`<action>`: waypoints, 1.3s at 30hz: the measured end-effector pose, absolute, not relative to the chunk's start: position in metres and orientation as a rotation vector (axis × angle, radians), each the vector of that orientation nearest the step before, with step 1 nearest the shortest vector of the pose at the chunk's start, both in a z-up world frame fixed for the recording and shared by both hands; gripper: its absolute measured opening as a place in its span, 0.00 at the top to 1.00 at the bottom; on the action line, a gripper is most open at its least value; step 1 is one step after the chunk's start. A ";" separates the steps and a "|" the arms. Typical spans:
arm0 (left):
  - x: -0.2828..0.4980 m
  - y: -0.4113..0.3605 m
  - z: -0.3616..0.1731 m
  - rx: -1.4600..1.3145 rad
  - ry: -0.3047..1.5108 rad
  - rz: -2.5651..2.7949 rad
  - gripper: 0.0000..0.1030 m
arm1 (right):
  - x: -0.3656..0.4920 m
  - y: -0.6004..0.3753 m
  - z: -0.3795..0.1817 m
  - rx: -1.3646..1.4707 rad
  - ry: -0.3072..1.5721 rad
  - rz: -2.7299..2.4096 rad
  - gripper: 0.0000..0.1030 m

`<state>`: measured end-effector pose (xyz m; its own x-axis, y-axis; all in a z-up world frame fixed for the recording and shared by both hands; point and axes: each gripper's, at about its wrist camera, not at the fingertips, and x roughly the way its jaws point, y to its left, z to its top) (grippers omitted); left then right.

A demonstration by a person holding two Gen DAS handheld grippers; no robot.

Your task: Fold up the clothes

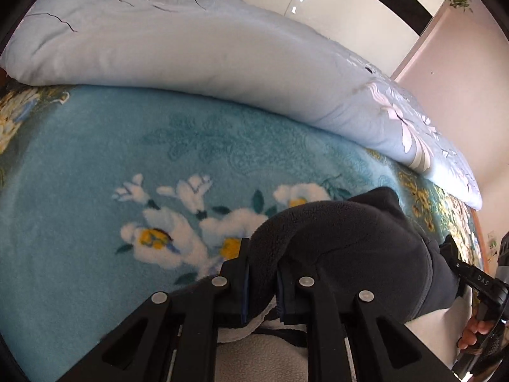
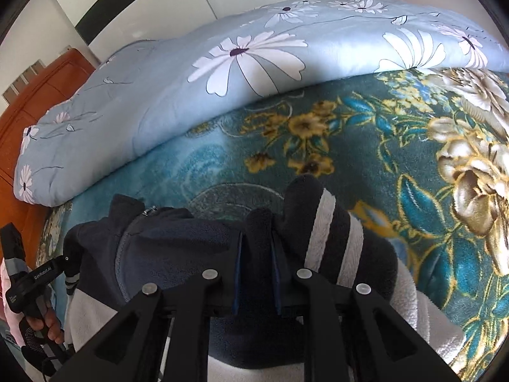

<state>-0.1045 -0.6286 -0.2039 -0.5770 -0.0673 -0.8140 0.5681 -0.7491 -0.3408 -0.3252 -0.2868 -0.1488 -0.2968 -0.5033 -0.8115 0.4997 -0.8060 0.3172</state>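
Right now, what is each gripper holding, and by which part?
Both hold the fleece jacket: left gripper pinches its dark upper fabric, right gripper a dark fold beside the striped sleeve.

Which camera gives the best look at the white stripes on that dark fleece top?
The right wrist view: the white stripes run plainly across a dark sleeve just beyond the right gripper. The left wrist view shows only plain dark fleece pinched by the left gripper, no stripes.
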 end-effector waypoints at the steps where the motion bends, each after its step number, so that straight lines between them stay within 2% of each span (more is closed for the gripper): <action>1: -0.102 -0.628 -0.201 1.180 0.852 -2.360 0.85 | -0.326 -0.288 -0.153 1.346 -0.002 -2.122 0.83; 4: -0.092 -0.623 -0.189 1.186 0.880 -2.396 0.78 | -0.320 -0.287 -0.144 1.313 0.022 -2.111 0.80; 6: -0.079 -0.618 -0.176 1.171 0.888 -2.429 0.64 | -0.309 -0.280 -0.131 1.275 0.031 -2.099 0.65; 8: -0.053 -0.609 -0.159 1.128 0.902 -2.482 0.52 | -0.297 -0.270 -0.118 1.234 0.036 -2.085 0.56; 9: -0.040 -0.604 -0.153 1.115 0.900 -2.501 0.46 | -0.288 -0.263 -0.111 1.213 0.036 -2.078 0.55; 13: 0.024 -0.576 -0.144 1.067 0.811 -2.519 0.42 | -0.239 -0.210 -0.101 1.185 0.002 -2.082 0.54; 16: 0.060 -0.549 -0.157 1.070 0.727 -2.509 0.40 | -0.201 -0.165 -0.101 1.191 -0.033 -2.096 0.54; 21: 0.056 -0.516 -0.188 1.189 0.718 -2.473 0.40 | -0.148 -0.101 -0.104 1.212 -0.119 -2.110 0.54; 24: 0.042 -0.506 -0.200 1.189 0.603 -2.398 0.40 | -0.128 -0.084 -0.105 1.215 -0.178 -2.105 0.54; 26: 0.037 -0.509 -0.208 1.189 0.560 -2.325 0.42 | -0.119 -0.080 -0.104 1.208 -0.171 -2.106 0.54; 28: 0.040 -0.515 -0.209 1.169 0.581 -2.290 0.53 | -0.112 -0.080 -0.101 1.198 -0.135 -2.107 0.54; 30: 0.043 -0.522 -0.210 1.147 0.600 -2.256 0.73 | -0.107 -0.082 -0.098 1.186 -0.092 -2.110 0.54; 32: 0.049 -0.532 -0.205 1.109 0.600 -2.228 0.86 | -0.105 -0.085 -0.098 1.178 -0.063 -2.109 0.54; 39: 0.086 -0.587 -0.174 0.906 0.644 -2.083 0.90 | -0.098 -0.099 -0.095 1.161 -0.020 -2.088 0.54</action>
